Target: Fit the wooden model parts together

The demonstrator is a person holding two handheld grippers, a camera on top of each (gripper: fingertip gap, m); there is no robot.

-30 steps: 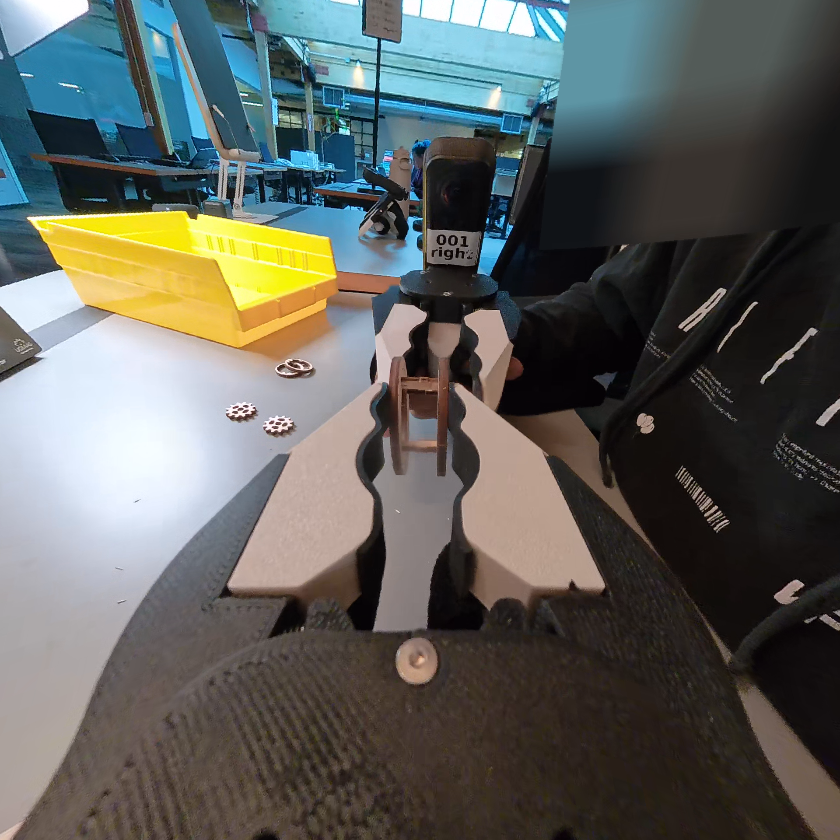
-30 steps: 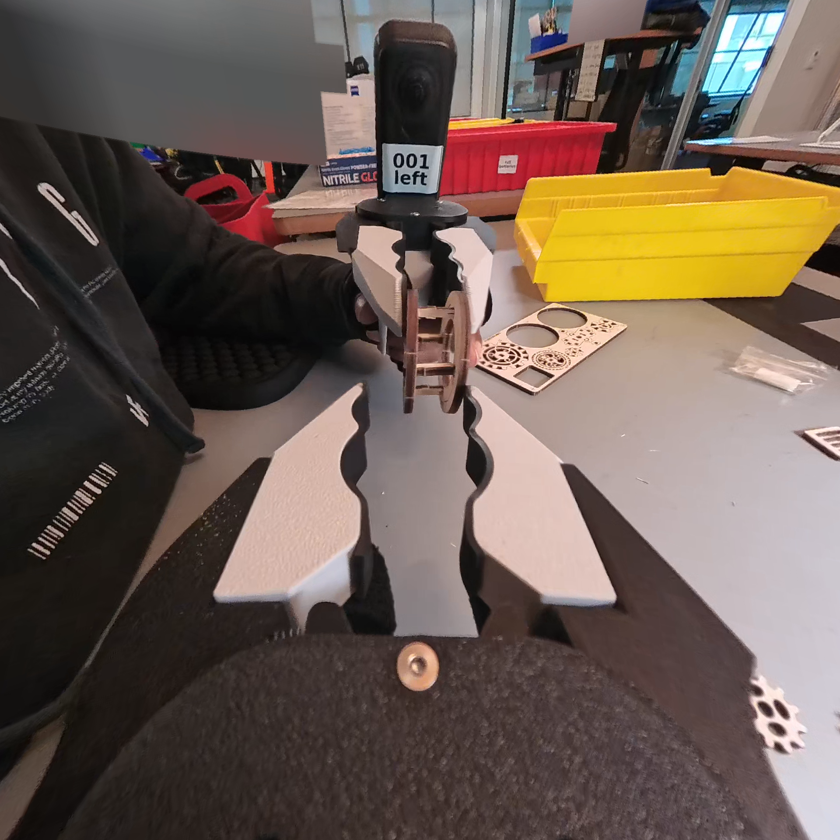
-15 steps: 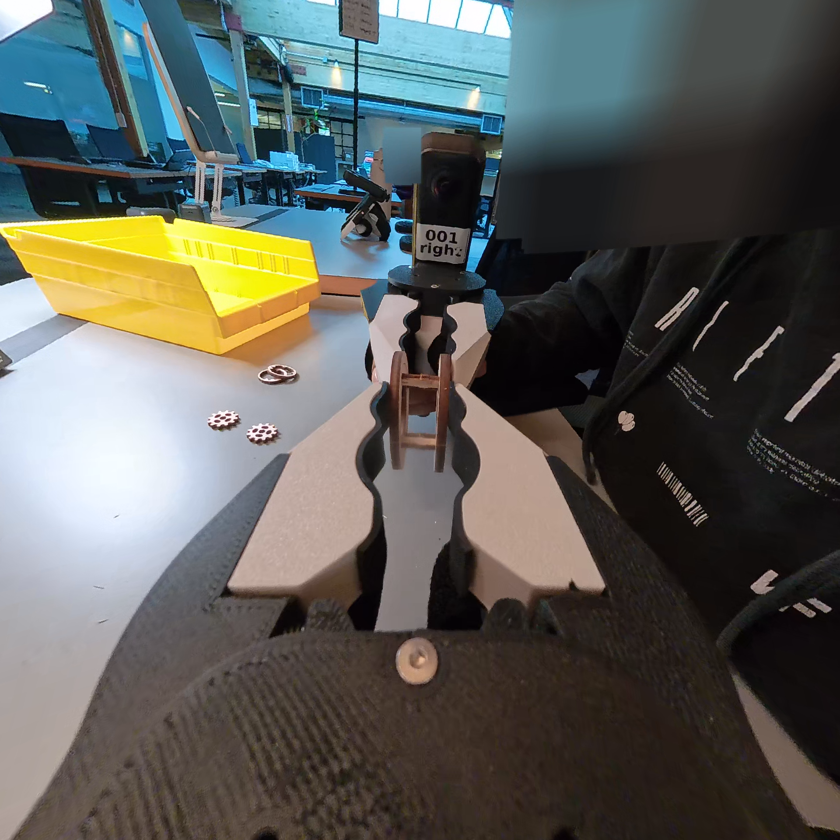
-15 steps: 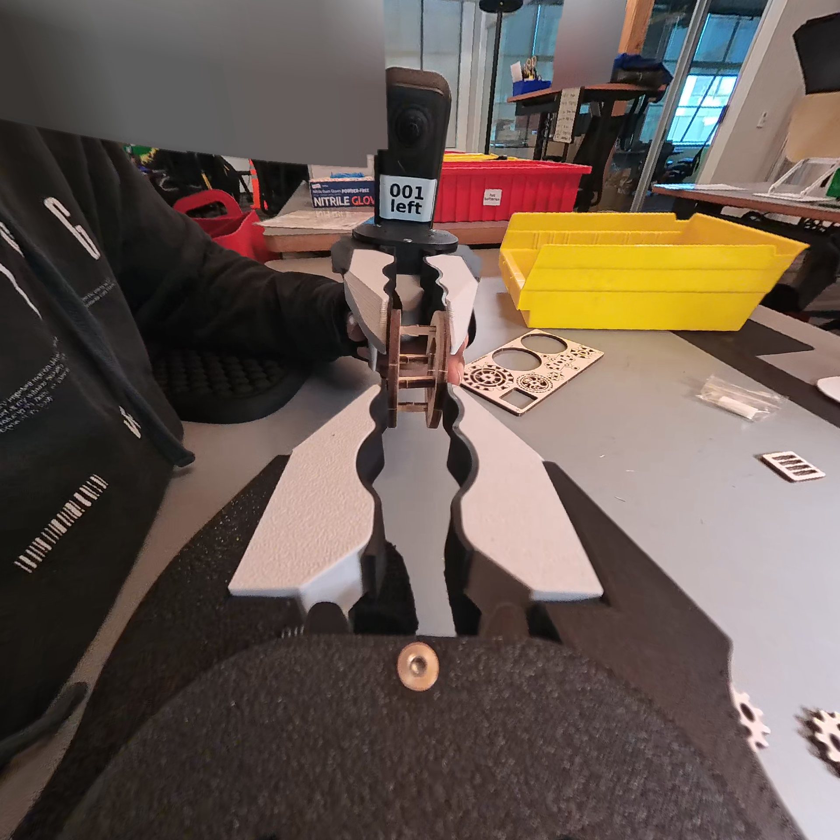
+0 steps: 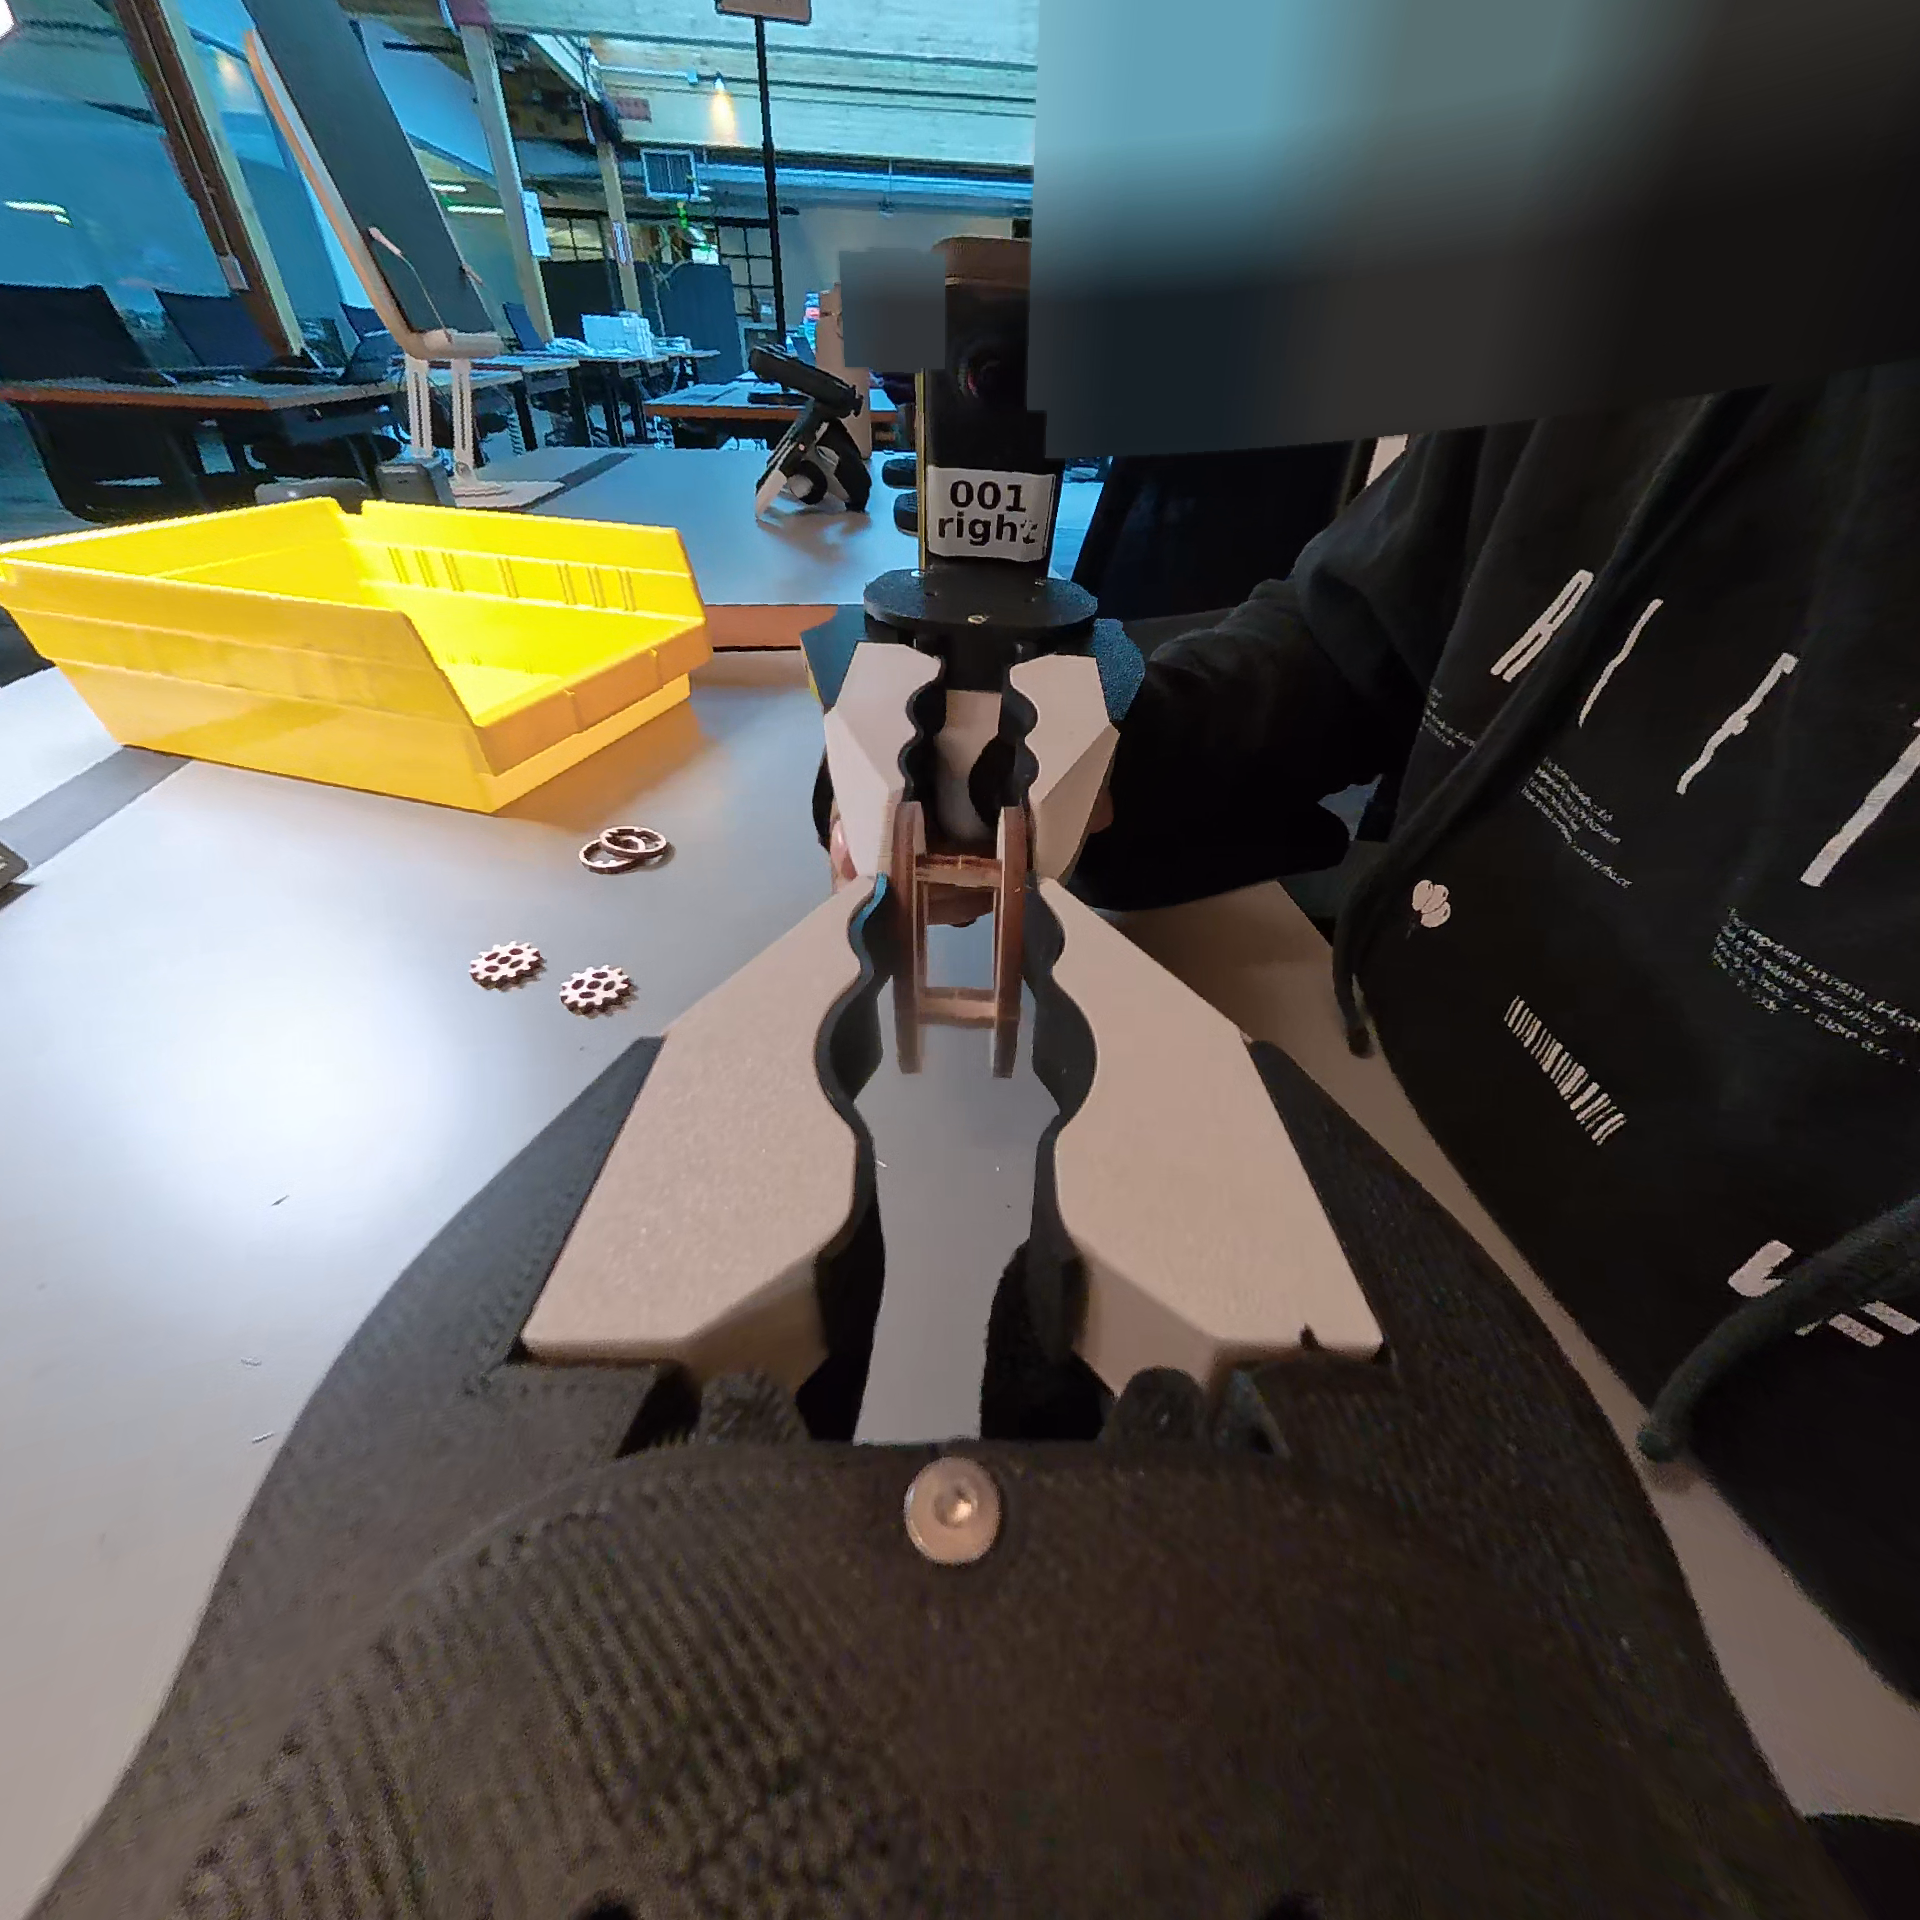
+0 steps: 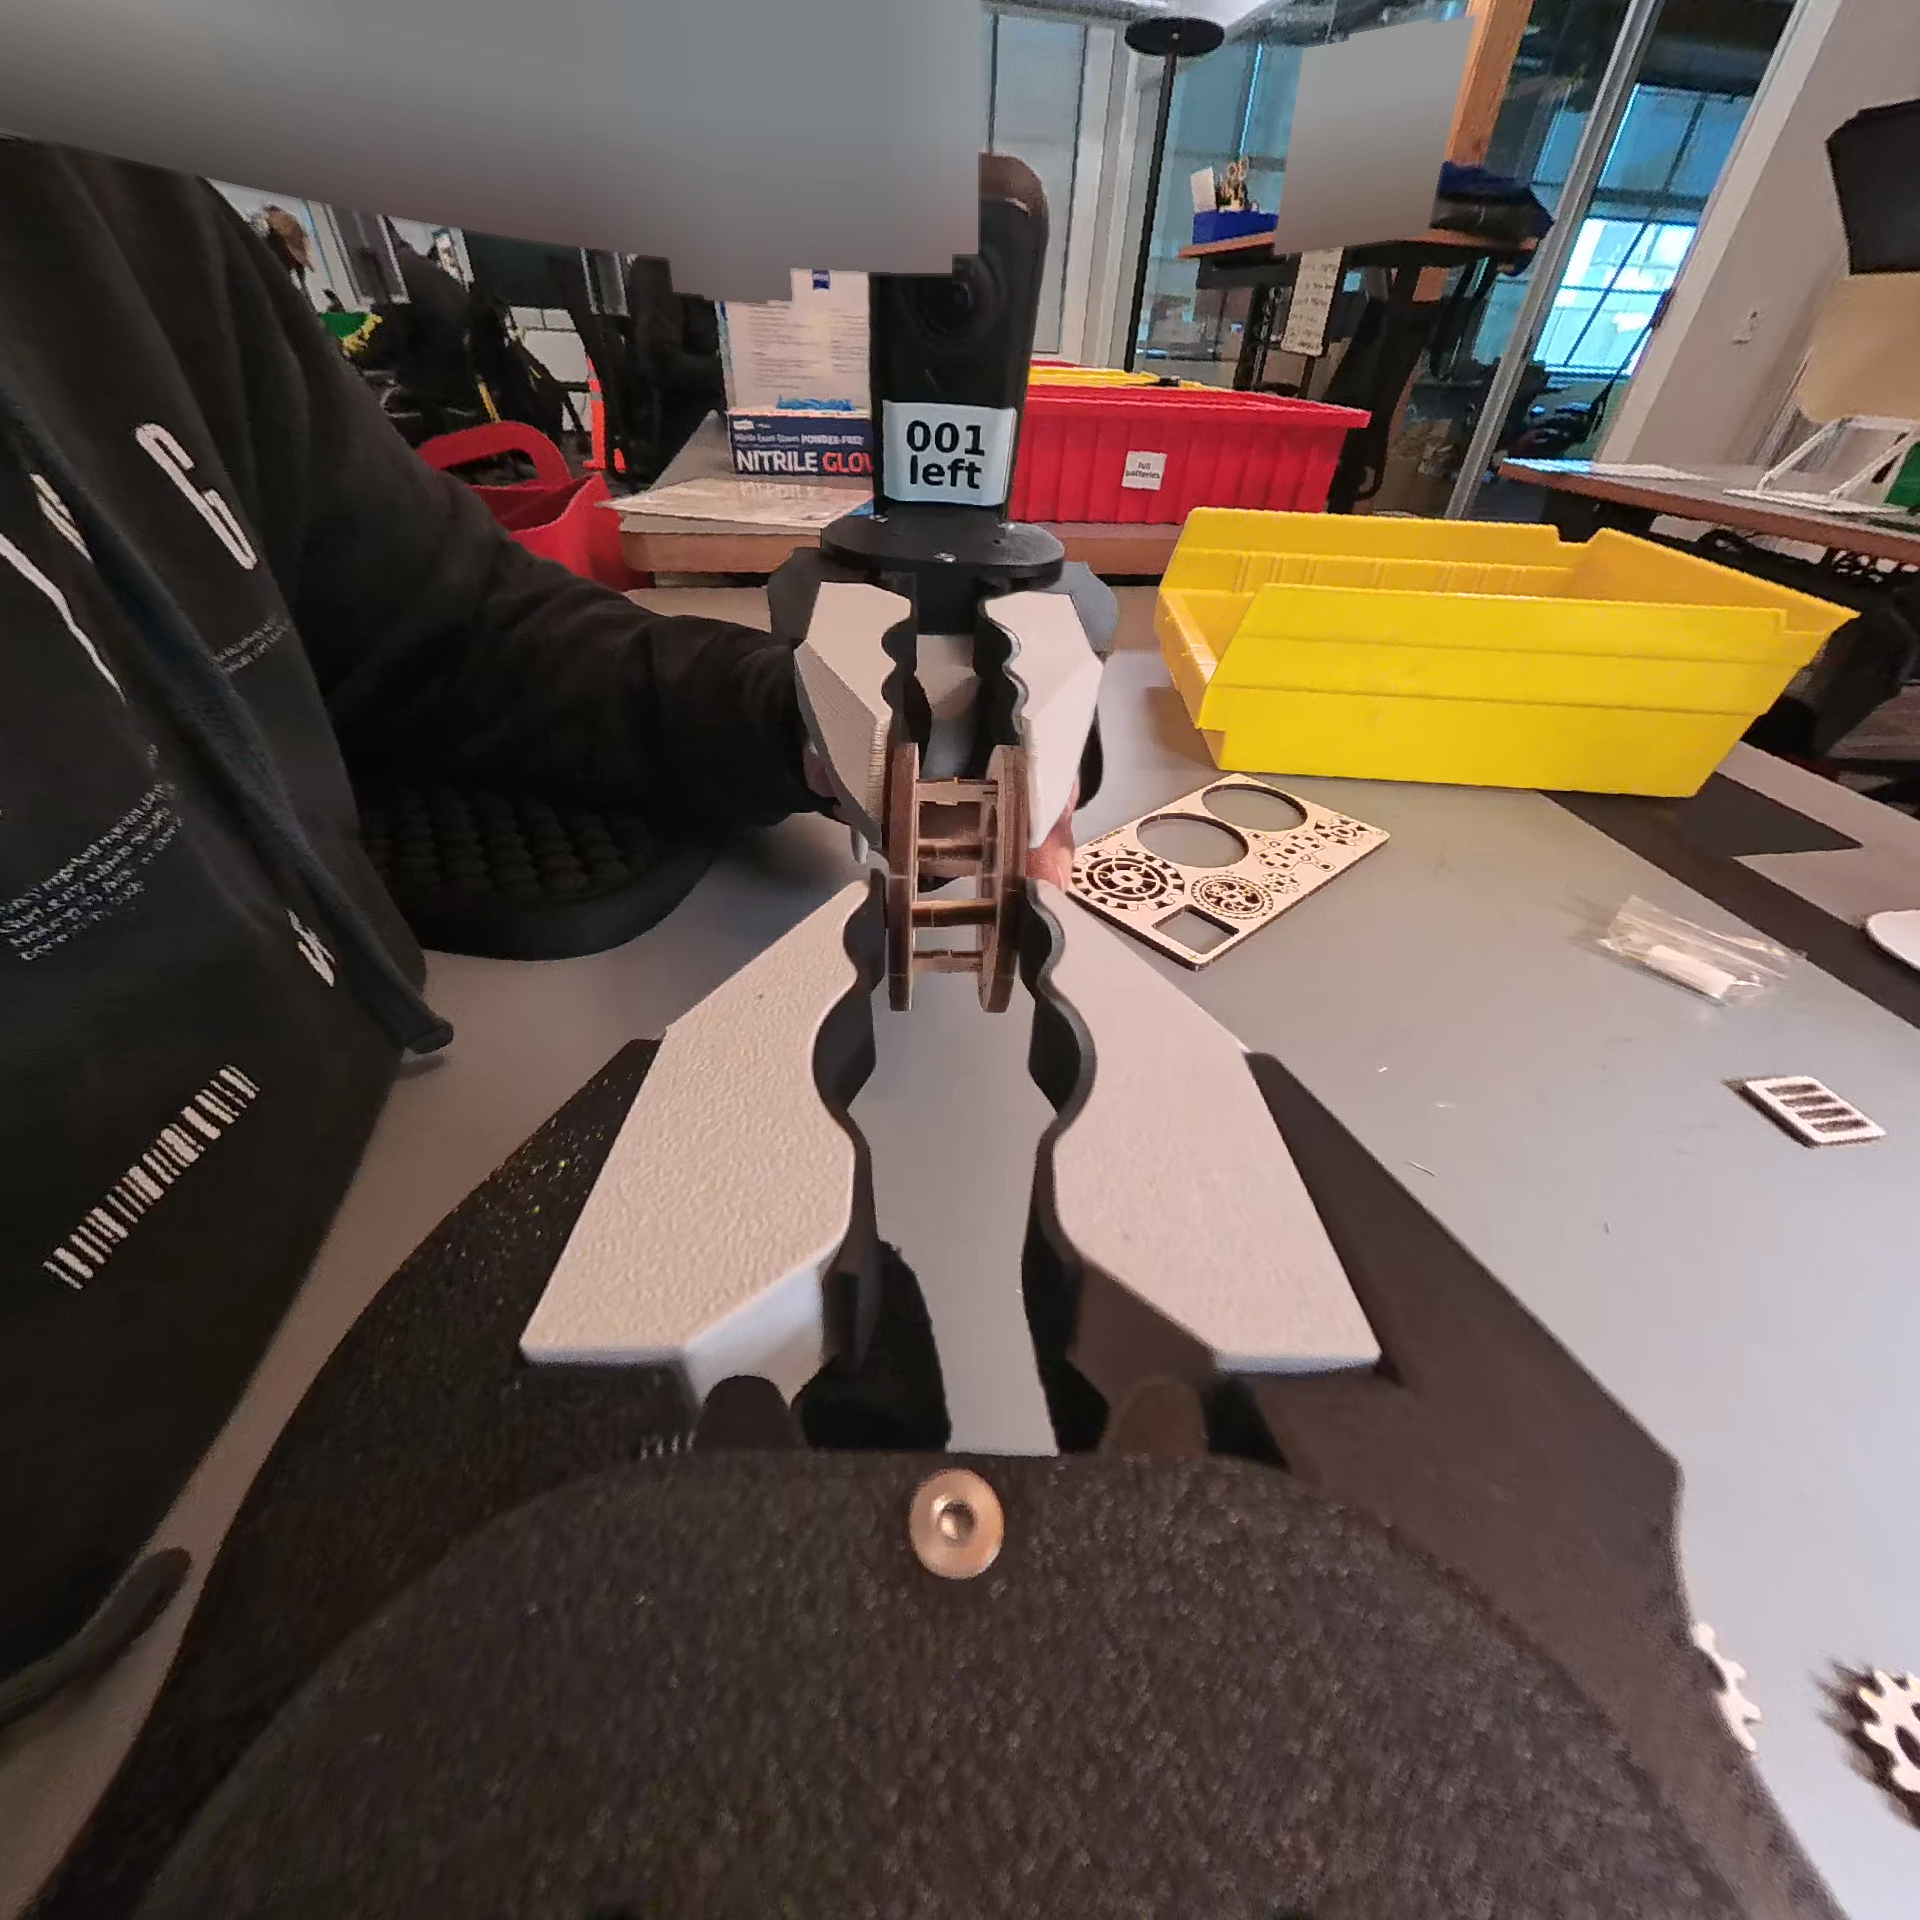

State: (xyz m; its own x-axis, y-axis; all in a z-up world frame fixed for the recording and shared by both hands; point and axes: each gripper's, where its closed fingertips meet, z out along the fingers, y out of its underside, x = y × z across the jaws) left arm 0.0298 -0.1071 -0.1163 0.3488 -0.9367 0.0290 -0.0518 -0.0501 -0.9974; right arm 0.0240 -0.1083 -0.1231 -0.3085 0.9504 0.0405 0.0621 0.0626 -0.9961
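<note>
A wooden spool-like assembly, two discs joined by crossbars, hangs above the grey table between both grippers. My left gripper is shut on its near half, one finger outside each disc. My right gripper faces it from the far side and clamps the same discs. In the right wrist view the assembly sits between my right gripper's fingers, which press on both discs. The left gripper holds it from behind. The discs stand upright and parallel.
A yellow bin stands at the back left, also in the right wrist view. Two small gears and two rings lie on the table. A laser-cut wooden sheet, a plastic bag and a slotted piece lie nearby. A person in a black hoodie is close by.
My right gripper was open around the assembly a second ago and has closed onto its discs. The left gripper has kept its hold. Both have shifted slightly.
</note>
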